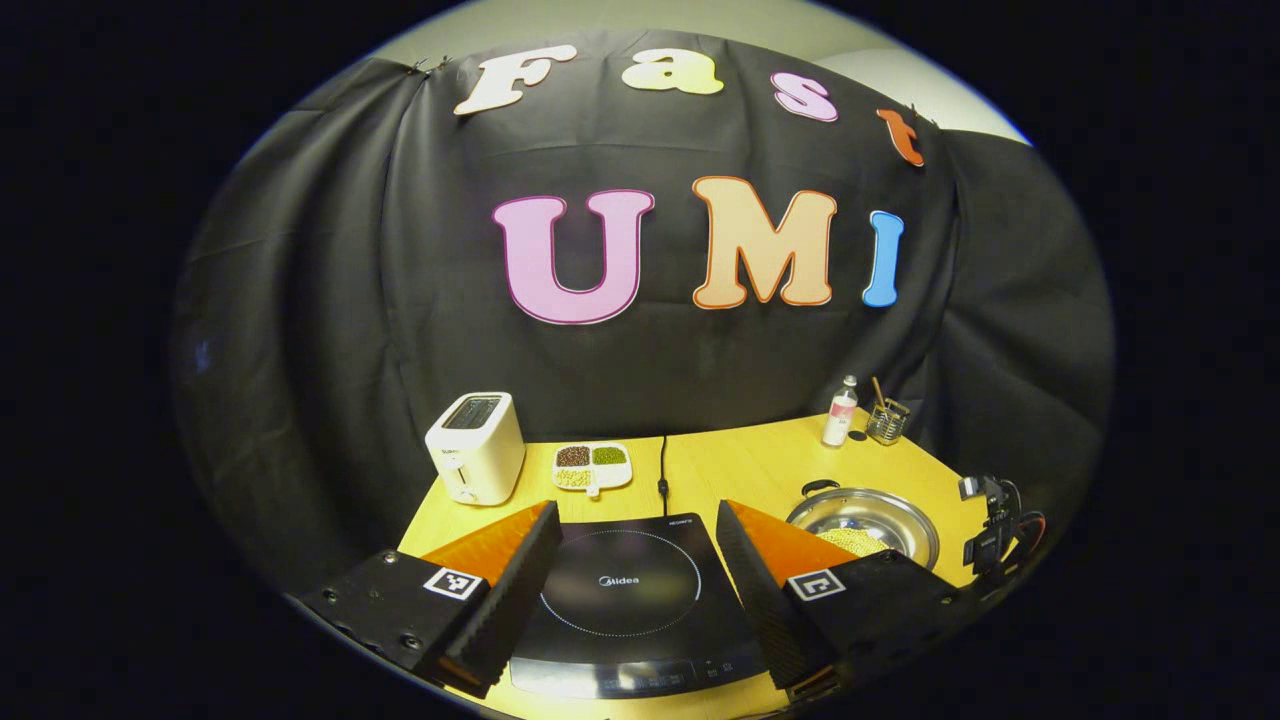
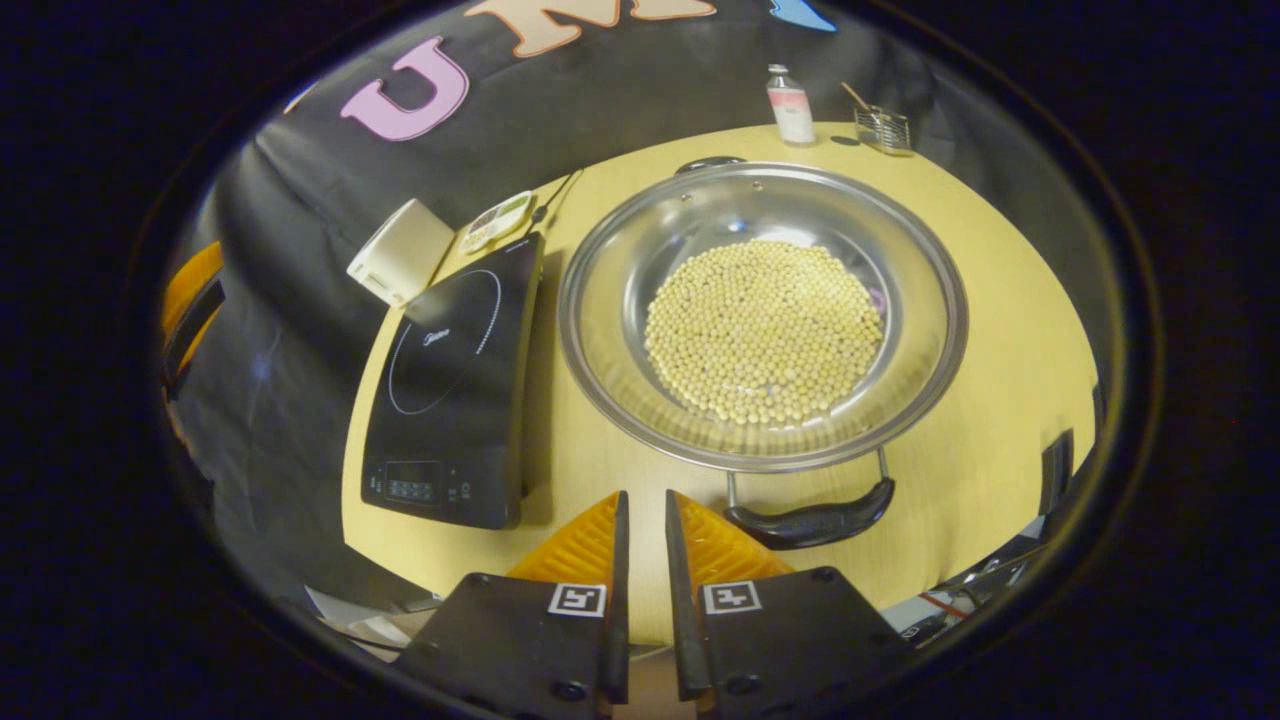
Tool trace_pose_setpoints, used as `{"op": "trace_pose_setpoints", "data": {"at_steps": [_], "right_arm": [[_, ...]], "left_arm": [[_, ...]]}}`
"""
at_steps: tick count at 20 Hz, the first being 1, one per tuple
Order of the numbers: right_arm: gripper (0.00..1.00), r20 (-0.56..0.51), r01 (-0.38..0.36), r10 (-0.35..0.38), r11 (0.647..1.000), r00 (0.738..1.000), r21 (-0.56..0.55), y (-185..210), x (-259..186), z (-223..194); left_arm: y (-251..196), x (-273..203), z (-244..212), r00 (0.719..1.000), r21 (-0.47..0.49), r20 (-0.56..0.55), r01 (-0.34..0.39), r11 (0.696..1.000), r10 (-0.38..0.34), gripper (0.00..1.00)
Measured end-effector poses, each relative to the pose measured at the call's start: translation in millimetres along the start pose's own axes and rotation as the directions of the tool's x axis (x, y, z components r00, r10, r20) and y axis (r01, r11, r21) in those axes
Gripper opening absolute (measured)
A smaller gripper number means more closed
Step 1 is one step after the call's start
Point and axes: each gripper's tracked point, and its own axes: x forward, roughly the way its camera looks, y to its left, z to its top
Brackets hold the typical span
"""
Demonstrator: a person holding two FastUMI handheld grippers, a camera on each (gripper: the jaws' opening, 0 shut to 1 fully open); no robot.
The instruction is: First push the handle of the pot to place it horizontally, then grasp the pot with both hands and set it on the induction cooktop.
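Observation:
A steel pot (image 2: 765, 320) holding pale beans stands on the wooden table (image 2: 1010, 330), to the right of the black induction cooktop (image 2: 450, 390). One black pot handle (image 2: 815, 520) points toward me and the other (image 2: 710, 162) points away. My right gripper (image 2: 645, 495) hovers just short of the near handle and slightly left of it, shut with nothing between its fingers. My left gripper (image 1: 638, 505) stands open above the near side of the cooktop (image 1: 630, 590), its fingers spread either side of the ring. From there the pot (image 1: 865, 525) lies to the right.
A white toaster (image 1: 476, 447) and a divided dish of beans (image 1: 592, 466) stand at the back left. The cooktop's cord (image 1: 662, 465) runs to the back wall. A small bottle (image 1: 840, 412) and a wire holder (image 1: 887, 420) sit at the back right.

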Motion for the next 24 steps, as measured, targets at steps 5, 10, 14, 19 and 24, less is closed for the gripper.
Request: {"op": "trace_pose_setpoints", "data": {"at_steps": [5,10,14,19,24], "right_arm": [[0.19,-0.006,0.0,0.0,0.999,1.0,0.05,-12.4,-1.8,2.5],[0.18,-0.028,0.022,-0.022,1.0,0.999,-0.009,-42.0,-11.1,6.2],[0.18,-0.043,0.036,-0.038,0.999,0.998,-0.031,-72.1,-16.1,16.6],[0.18,-0.06,0.08,-0.085,0.993,0.995,-0.089,-119.9,-21.8,35.2],[0.18,-0.05,0.09,-0.095,0.991,0.994,-0.101,-159.4,-22.7,62.3]], "left_arm": [[-3.3,1.4,0.1,1.0,0.011,-0.02,-0.021,1.0,0.021,0.95],[-16.5,7.7,-1.3,0.998,-0.009,-0.033,-0.05,0.999,0.049,0.95],[-36.7,15.0,-0.3,0.996,-0.05,-0.045,-0.08,0.996,0.078,0.95],[-62.6,22.7,3.1,0.992,-0.074,-0.051,-0.117,0.99,0.113,0.95],[-85.6,28.6,6.0,0.987,-0.107,-0.054,-0.157,0.982,0.152,0.95]]}}
